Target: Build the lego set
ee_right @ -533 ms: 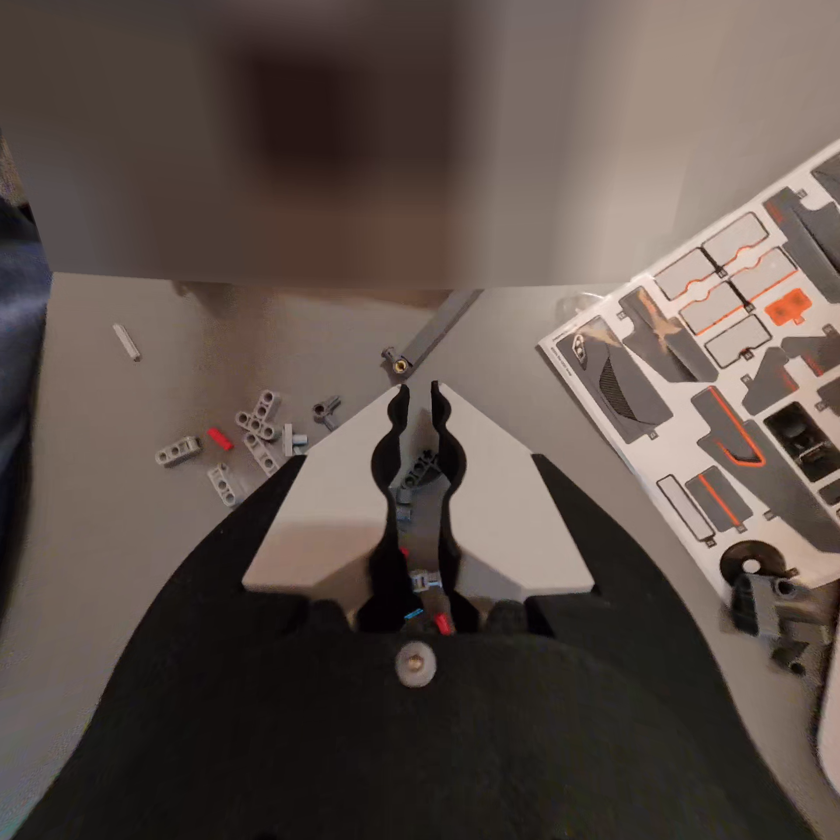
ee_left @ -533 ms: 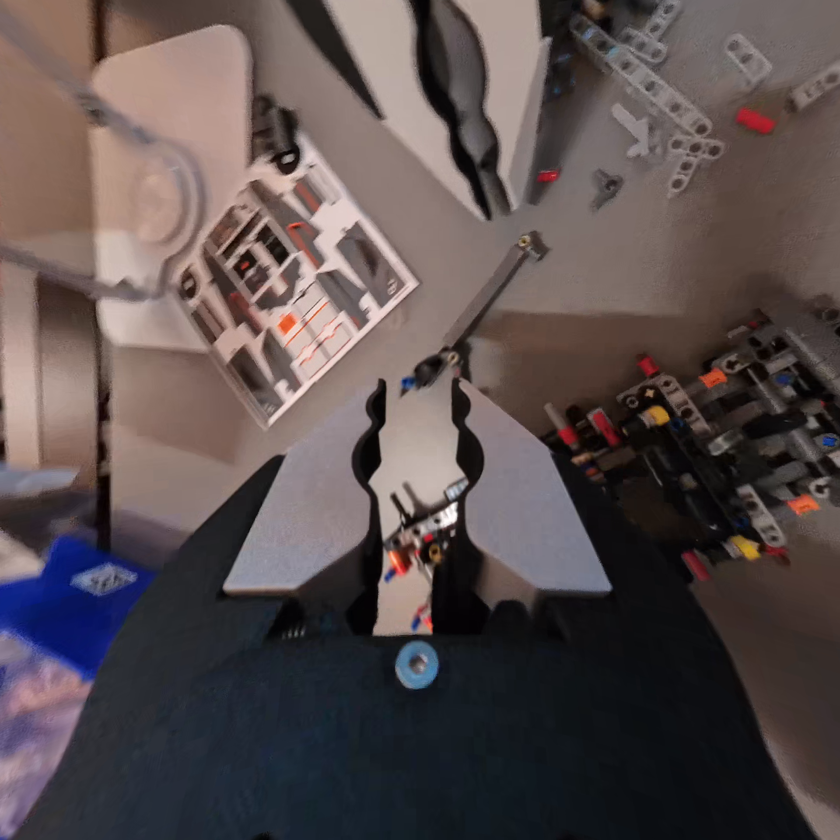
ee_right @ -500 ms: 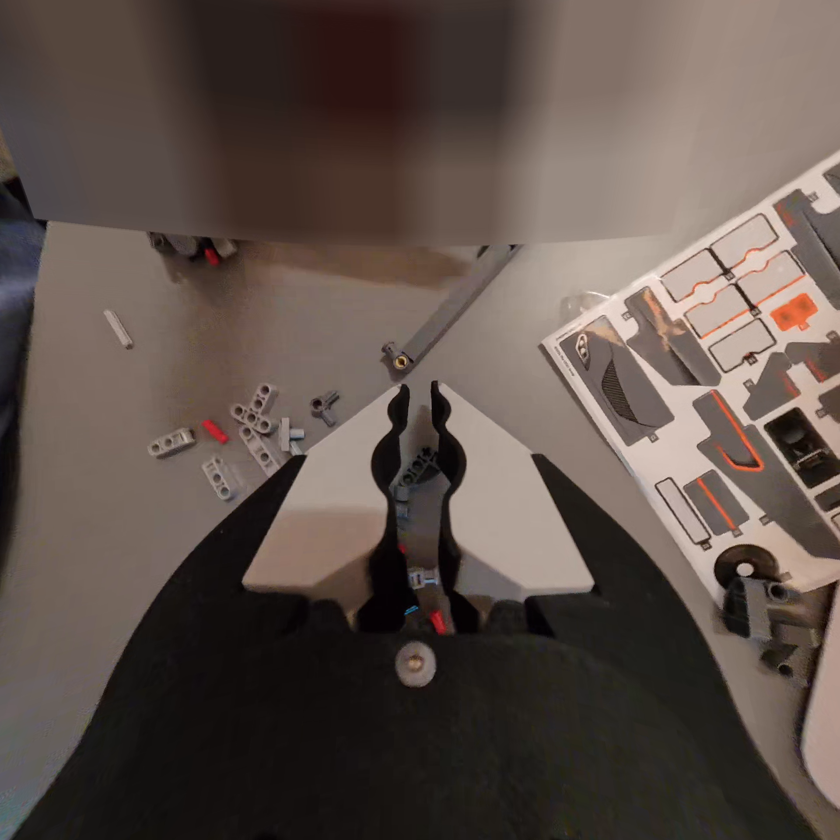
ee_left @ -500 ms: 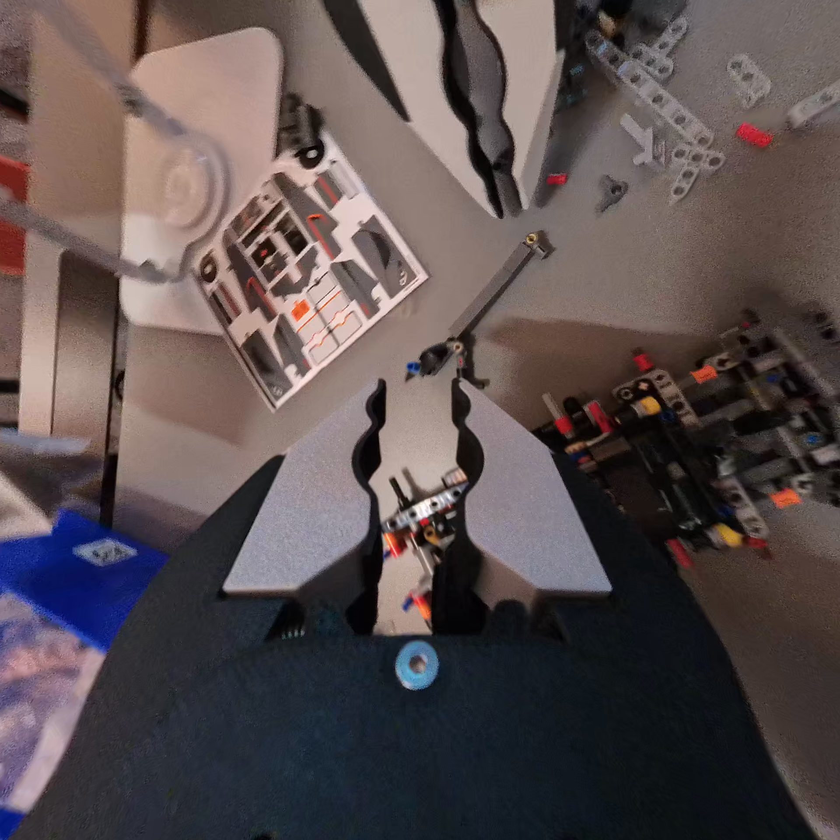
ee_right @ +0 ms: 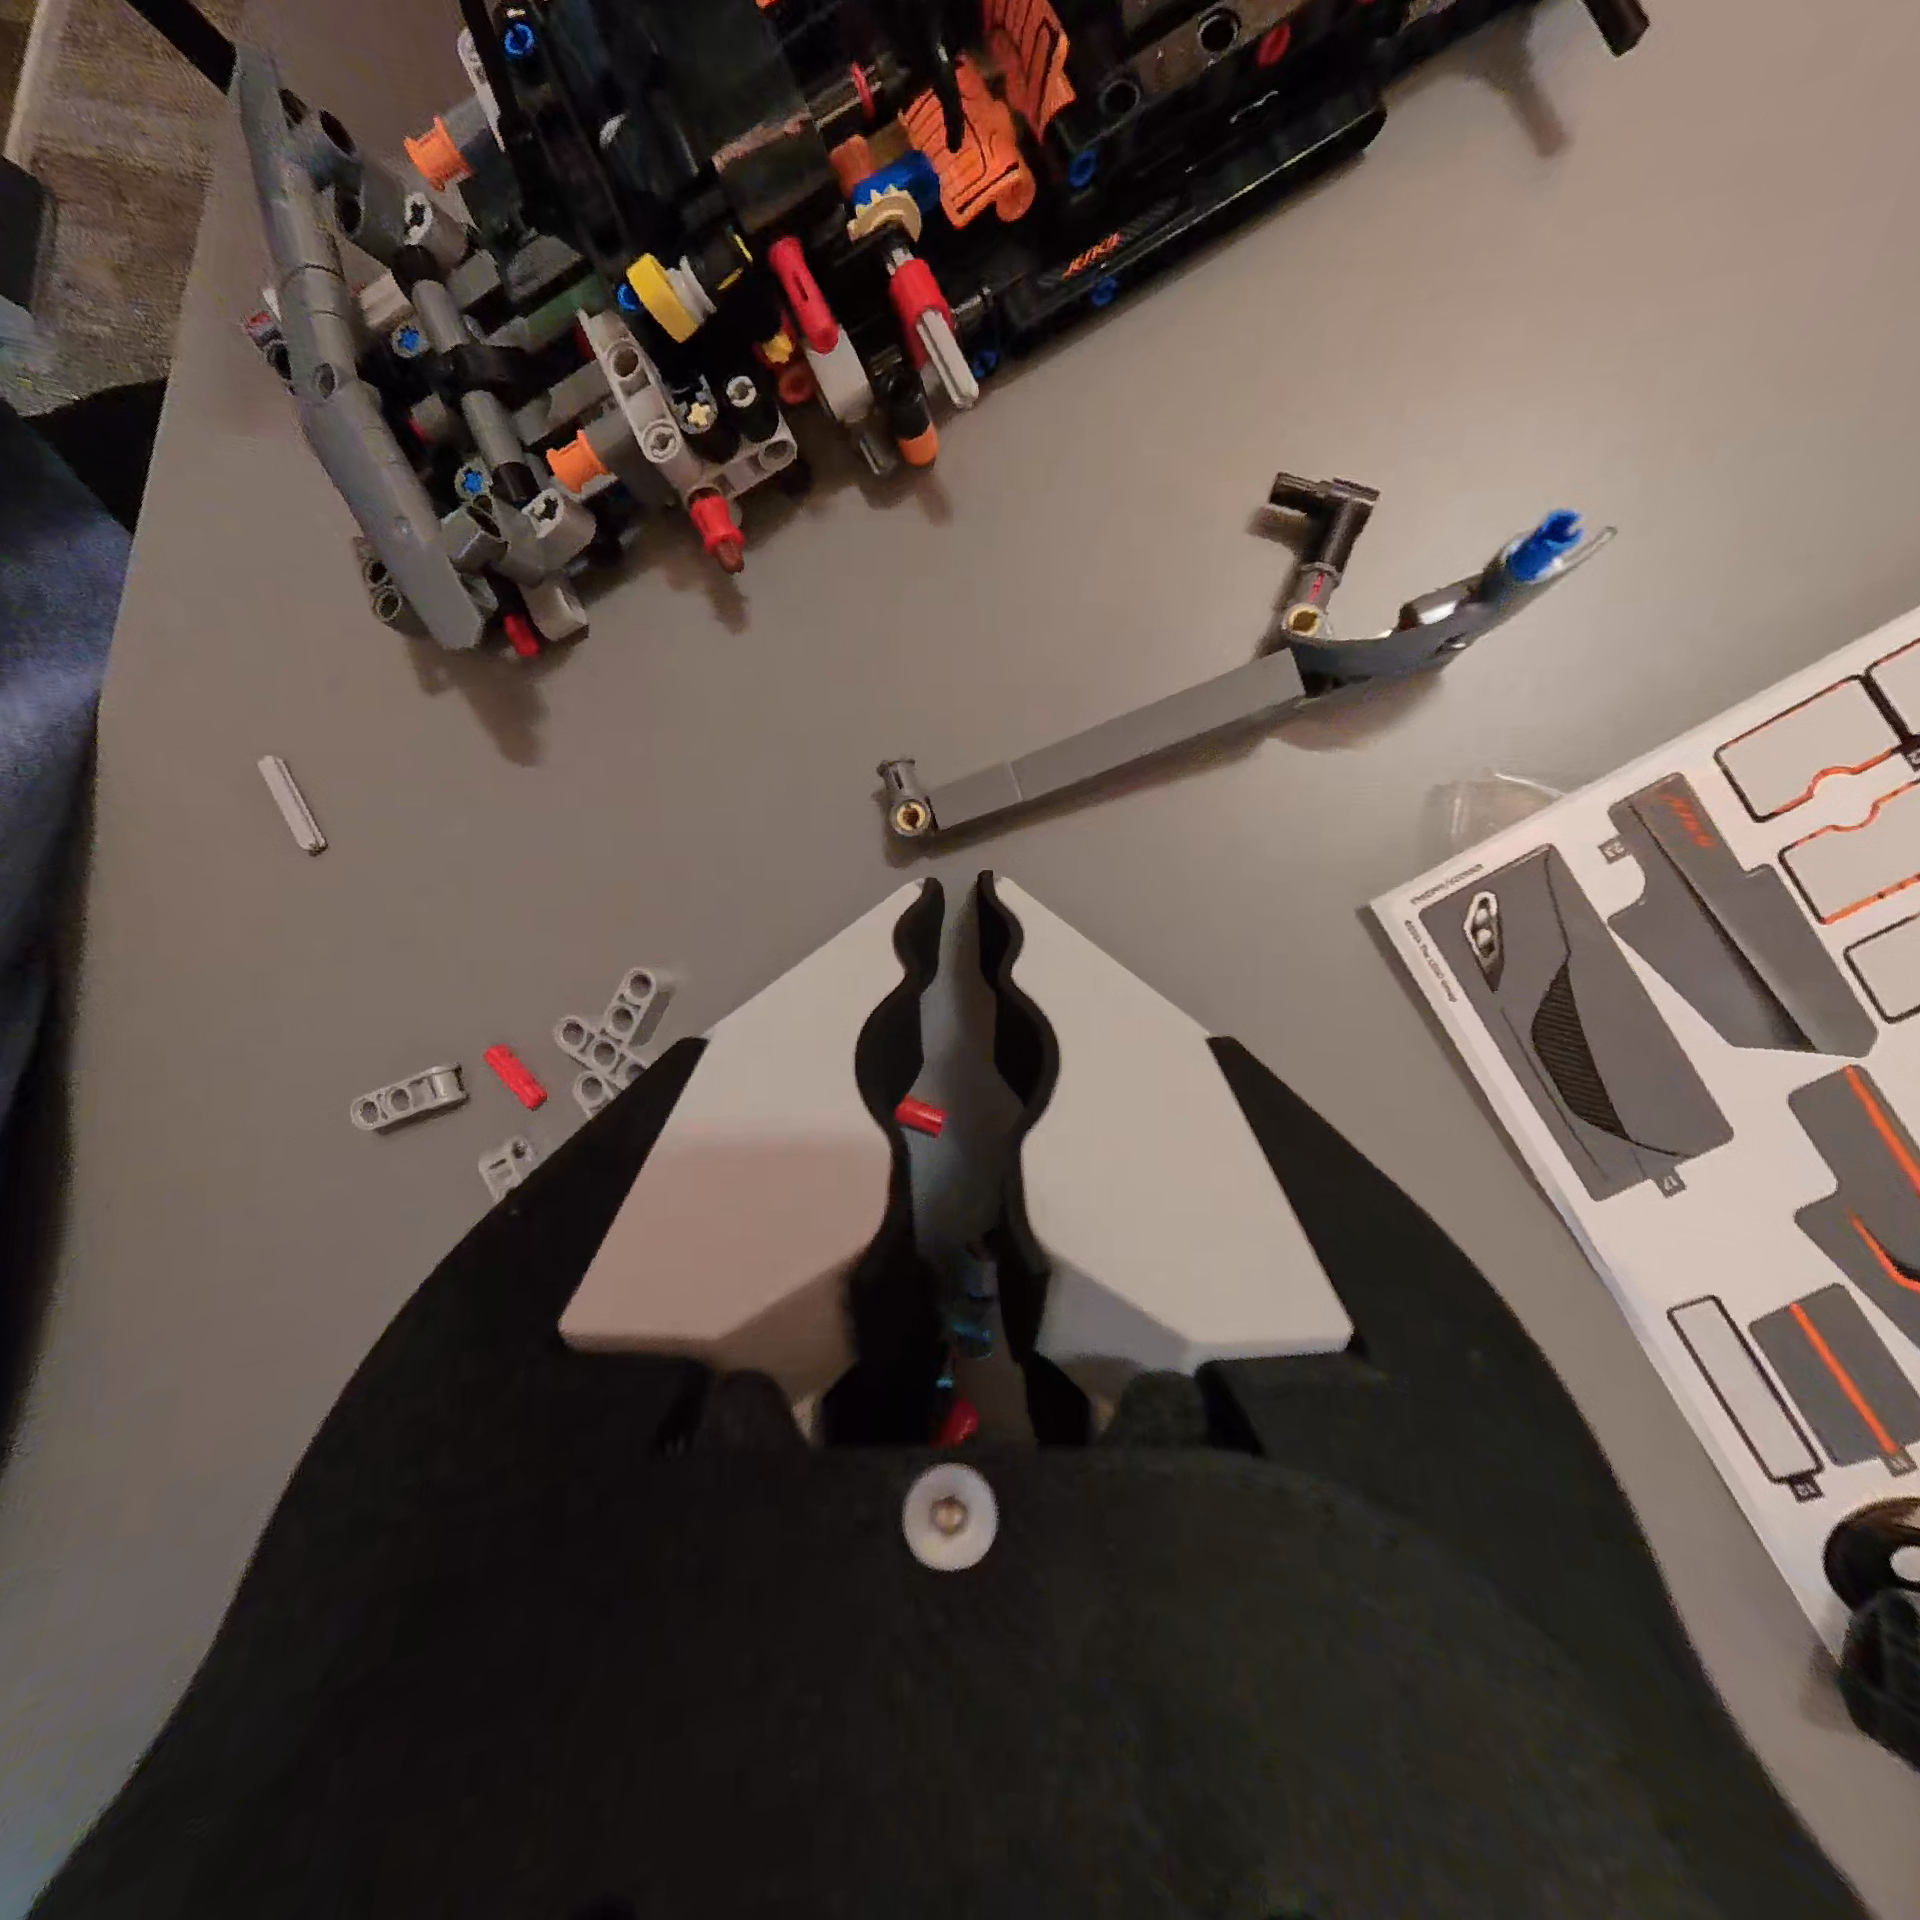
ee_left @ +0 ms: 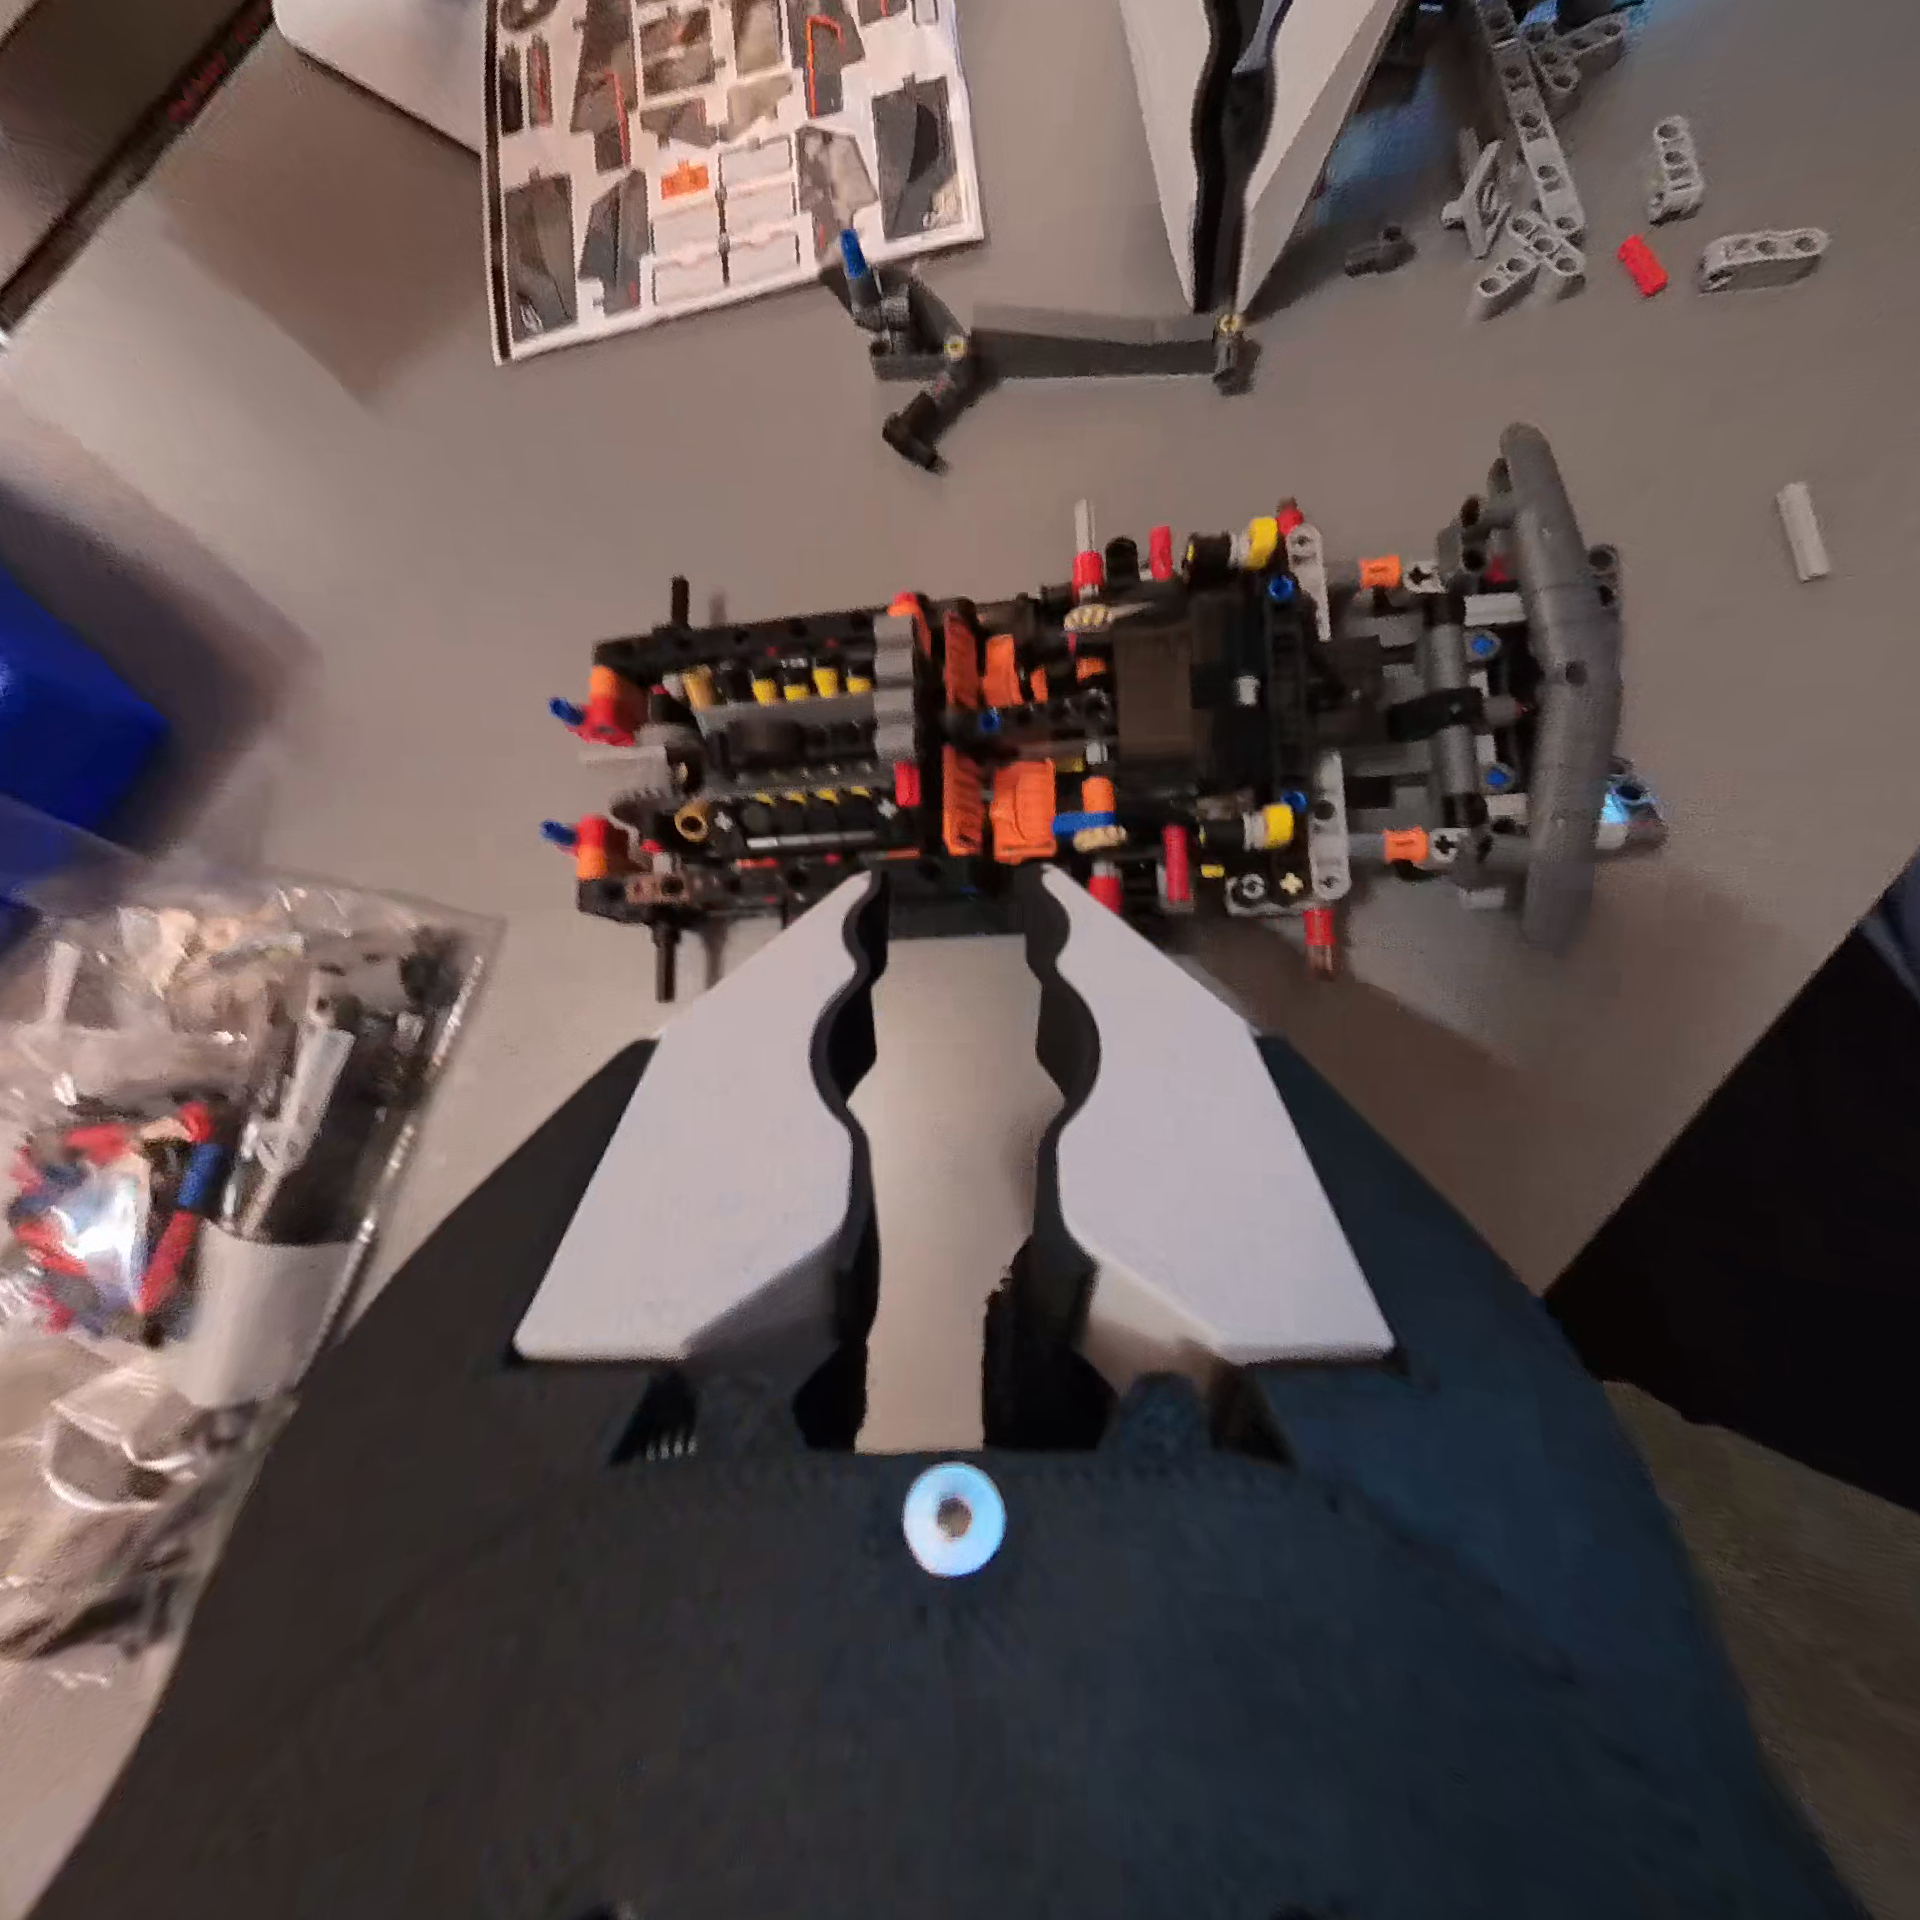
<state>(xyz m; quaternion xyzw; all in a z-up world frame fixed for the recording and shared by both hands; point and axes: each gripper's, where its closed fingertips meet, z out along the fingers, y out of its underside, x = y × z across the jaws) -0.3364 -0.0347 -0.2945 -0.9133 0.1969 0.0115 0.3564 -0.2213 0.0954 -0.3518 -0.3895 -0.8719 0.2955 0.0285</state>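
The partly built Lego chassis (ee_left: 1091, 727), black and grey with orange, yellow and red parts, lies on the grey table (ee_left: 416, 520). My left gripper (ee_left: 956, 894) is open and empty, its tips just short of the chassis's near side. My right gripper (ee_right: 958, 883) is shut to a thin slit with nothing between the tips. It hovers just short of a long grey beam assembly (ee_right: 1112, 743) that has a blue pin (ee_right: 1538, 545) at its far end. The chassis (ee_right: 727, 260) lies beyond that. The right gripper also shows in the left wrist view (ee_left: 1247, 156).
A sticker sheet (ee_left: 727, 156) (ee_right: 1714, 1039) lies by the beam. Loose grey liftarms (ee_right: 613, 1029), a red pin (ee_right: 514, 1075) and a grey axle (ee_right: 291, 802) lie left of my right gripper. A clear bag of parts (ee_left: 208, 1195) lies left of my left gripper. The table edge (ee_left: 1662, 1039) runs at the right. One gripper's finger ends stand about 20 cm off the other's. The blue pin (ee_right: 1538, 545) is closer to my right gripper, around 9 cm from its tips; the left tips are 15 cm off.
My left gripper has swung from over the beam and sticker sheet to face the chassis, still open. My right gripper has pulled back and stays shut; the chassis now shows ahead.
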